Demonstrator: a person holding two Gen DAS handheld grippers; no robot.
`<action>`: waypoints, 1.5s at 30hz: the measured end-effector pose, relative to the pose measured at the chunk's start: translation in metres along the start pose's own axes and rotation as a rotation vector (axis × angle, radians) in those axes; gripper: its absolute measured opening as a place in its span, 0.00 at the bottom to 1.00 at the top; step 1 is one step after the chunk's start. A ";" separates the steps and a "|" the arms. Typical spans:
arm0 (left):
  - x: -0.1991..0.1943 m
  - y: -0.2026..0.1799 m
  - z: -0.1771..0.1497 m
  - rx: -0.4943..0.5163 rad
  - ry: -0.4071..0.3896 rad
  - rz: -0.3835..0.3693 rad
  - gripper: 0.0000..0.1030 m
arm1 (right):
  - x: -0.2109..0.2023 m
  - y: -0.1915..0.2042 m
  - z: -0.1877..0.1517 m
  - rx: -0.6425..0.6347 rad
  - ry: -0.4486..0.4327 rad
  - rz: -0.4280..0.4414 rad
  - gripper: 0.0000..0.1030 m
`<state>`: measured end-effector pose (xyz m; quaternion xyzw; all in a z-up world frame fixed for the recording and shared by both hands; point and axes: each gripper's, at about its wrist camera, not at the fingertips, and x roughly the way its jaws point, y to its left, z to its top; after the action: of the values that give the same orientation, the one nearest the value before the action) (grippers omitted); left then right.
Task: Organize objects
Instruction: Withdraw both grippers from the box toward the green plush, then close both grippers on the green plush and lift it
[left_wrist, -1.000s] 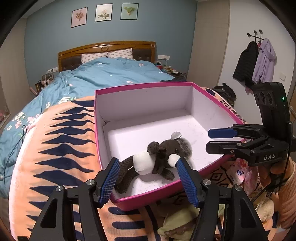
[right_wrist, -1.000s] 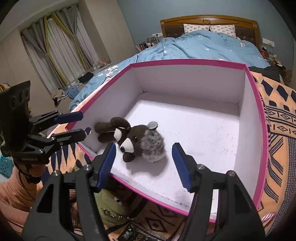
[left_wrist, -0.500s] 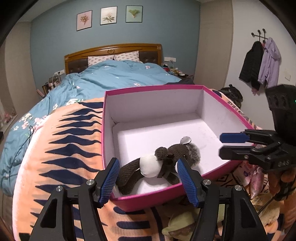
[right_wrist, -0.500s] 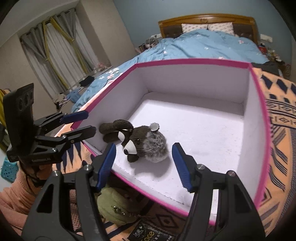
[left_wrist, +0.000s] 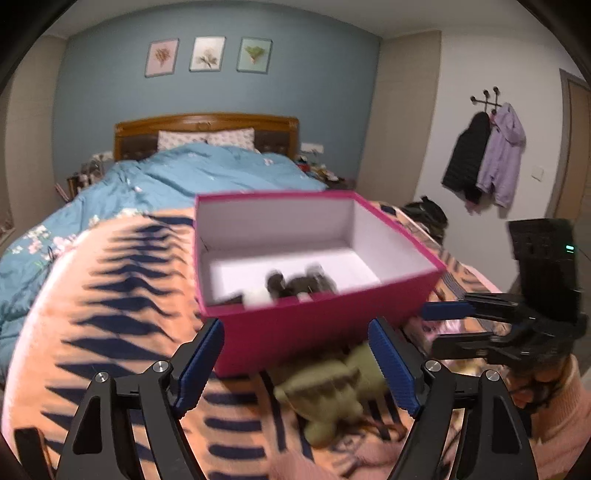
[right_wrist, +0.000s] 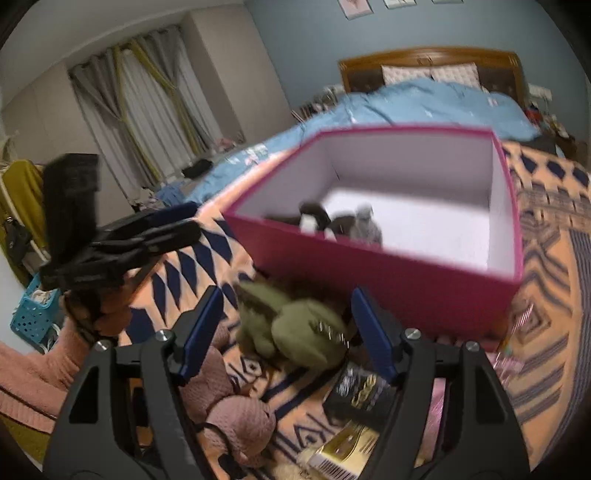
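Observation:
A pink box (left_wrist: 325, 325) (right_wrist: 388, 273) with a white inside stands on the bed's orange blanket. A brown plush toy (left_wrist: 299, 286) (right_wrist: 332, 221) lies inside it near the front wall, blurred. In front of the box lies a green plush toy (left_wrist: 332, 387) (right_wrist: 295, 328). My left gripper (left_wrist: 295, 330) (right_wrist: 192, 221) hangs short of the box, its jaws opening with nothing between them. My right gripper (right_wrist: 286, 295) (left_wrist: 430, 328) is also opening; the green plush lies just ahead between its fingers, not pressed.
A pink knitted plush (right_wrist: 229, 398), a black packet (right_wrist: 362, 391) and a gold box (right_wrist: 343, 446) lie on the orange patterned blanket (left_wrist: 92, 314) near me. A blue duvet (left_wrist: 203, 177) covers the bed behind. A blue basket (right_wrist: 33, 314) stands on the floor at the left.
Both grippers have drawn back from over the box and their jaws have widened. The brown plush stays in the box. The green plush has come into view in front.

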<state>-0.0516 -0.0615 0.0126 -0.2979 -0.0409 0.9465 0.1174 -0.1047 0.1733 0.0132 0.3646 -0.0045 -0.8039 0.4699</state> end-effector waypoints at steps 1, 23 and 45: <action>0.003 -0.002 -0.005 -0.002 0.019 -0.008 0.80 | 0.007 -0.003 -0.005 0.019 0.022 0.002 0.71; 0.060 -0.003 -0.042 -0.094 0.269 -0.114 0.54 | 0.049 -0.015 -0.023 0.102 0.124 -0.076 0.65; 0.013 -0.023 -0.020 -0.041 0.147 -0.118 0.54 | 0.018 0.011 -0.011 -0.008 0.027 -0.109 0.56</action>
<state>-0.0459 -0.0357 -0.0079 -0.3658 -0.0690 0.9125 0.1697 -0.0956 0.1573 -0.0017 0.3734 0.0250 -0.8233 0.4267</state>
